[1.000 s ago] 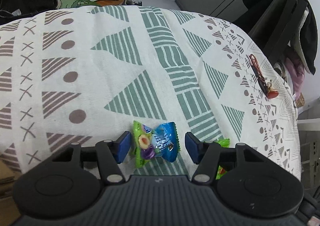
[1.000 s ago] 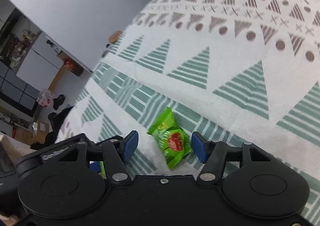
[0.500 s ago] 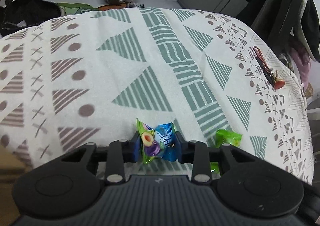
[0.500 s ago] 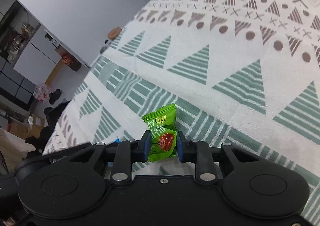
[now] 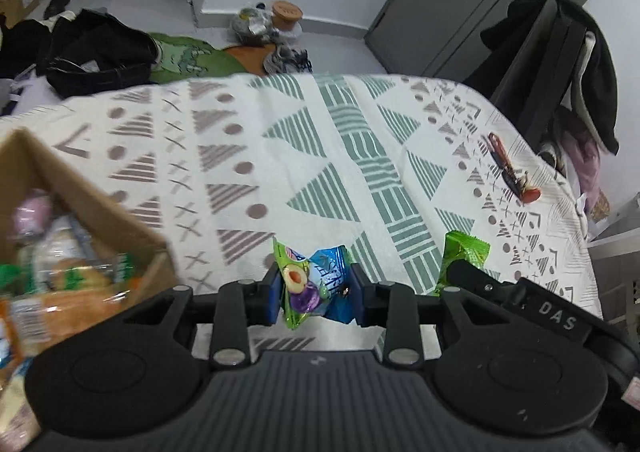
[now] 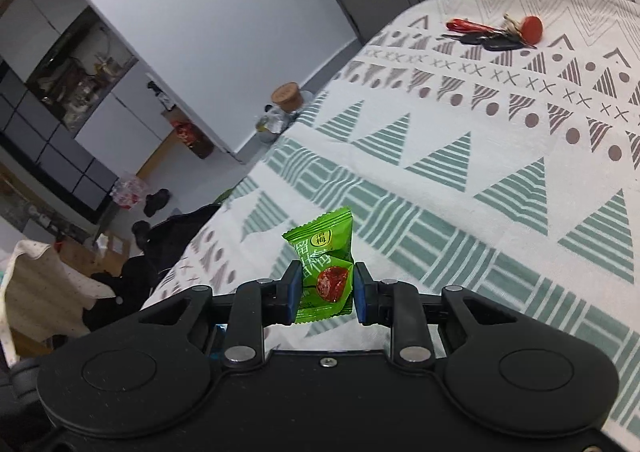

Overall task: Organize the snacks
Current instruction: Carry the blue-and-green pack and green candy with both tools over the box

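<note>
In the left wrist view, a cardboard box (image 5: 80, 204) sits at the far left of the frame, blurred, with packets of snacks (image 5: 68, 276) heaped inside it. It rests on the bench (image 5: 280, 156), which is covered by a white cloth printed with green and brown triangles, dots and crosses. At the lower middle of the frame the left tool (image 5: 316, 288) is clamped on a blue-and-green candy packet (image 5: 316, 284), its two blue pads pressing the wrapper from either side; the packet seems to be lifted off the cloth. Just right of it, part of the right tool's black body shows, with a green packet (image 5: 466, 252) poking up behind it. Further right, near the cloth's right edge, lies a bunch of keys (image 5: 512, 172) with a red tag.

In the right wrist view, a cupboard and some clutter on the floor fill the left of the frame. At the lower middle the right tool (image 6: 326, 288) is closed tight on the green packet (image 6: 324, 264), which shows a red fruit picture and stands up between the blue pads above the striped cloth. At the upper right of that frame the keys (image 6: 496, 34) lie on the bench, well apart from the tool.
</note>
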